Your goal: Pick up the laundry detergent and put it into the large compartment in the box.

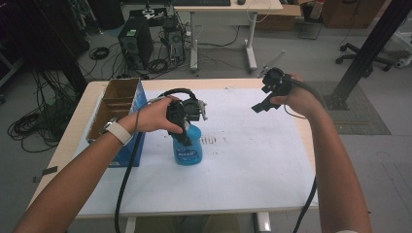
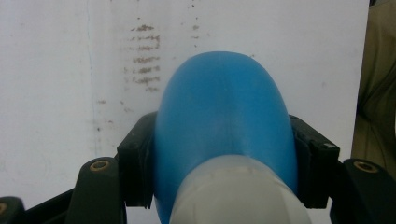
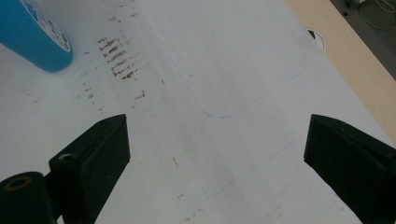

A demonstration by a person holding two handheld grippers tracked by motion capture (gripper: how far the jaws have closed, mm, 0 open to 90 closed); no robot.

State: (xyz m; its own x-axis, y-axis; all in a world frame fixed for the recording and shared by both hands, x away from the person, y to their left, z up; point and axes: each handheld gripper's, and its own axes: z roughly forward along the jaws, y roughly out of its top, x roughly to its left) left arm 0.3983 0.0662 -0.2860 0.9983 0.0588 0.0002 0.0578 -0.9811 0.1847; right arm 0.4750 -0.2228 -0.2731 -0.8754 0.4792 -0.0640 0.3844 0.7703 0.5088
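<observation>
On the worktop [image 1: 252, 160], centre-left, a blue spray bottle [image 1: 187, 145] stands upright on the white sheet, just beside an open cardboard box [image 1: 116, 104] at the left edge. Left gripper [image 1: 183, 127] comes down from above w/ jaws clamped on the bottle's upper body, just below the neck; in the left gripper view the blue shoulder [image 2: 224, 126] sits squarely btwn the two black pads [image 2: 137, 158], touching both, pale collar nearest the lens. Grip is high and near-vertical, prob. so the bottle hangs plumb if lifted and the trigger head stays free. Bottle base appears to rest on the sheet; cannot tell for certain.

Right gripper [image 1: 262, 104] is held aloft over the right-rear part of the worktop, well apart from the bottle, jaws wide apart w/ nothing btwn them. Right gripper view looks down on bare sheet w/ brown scuff marks [image 3: 116, 58]; bottle base [image 3: 35, 37] at its top-left corner. Judgement: right side is on standby, kept clear so the left can work; poss. ready to take the trigger head.
</observation>
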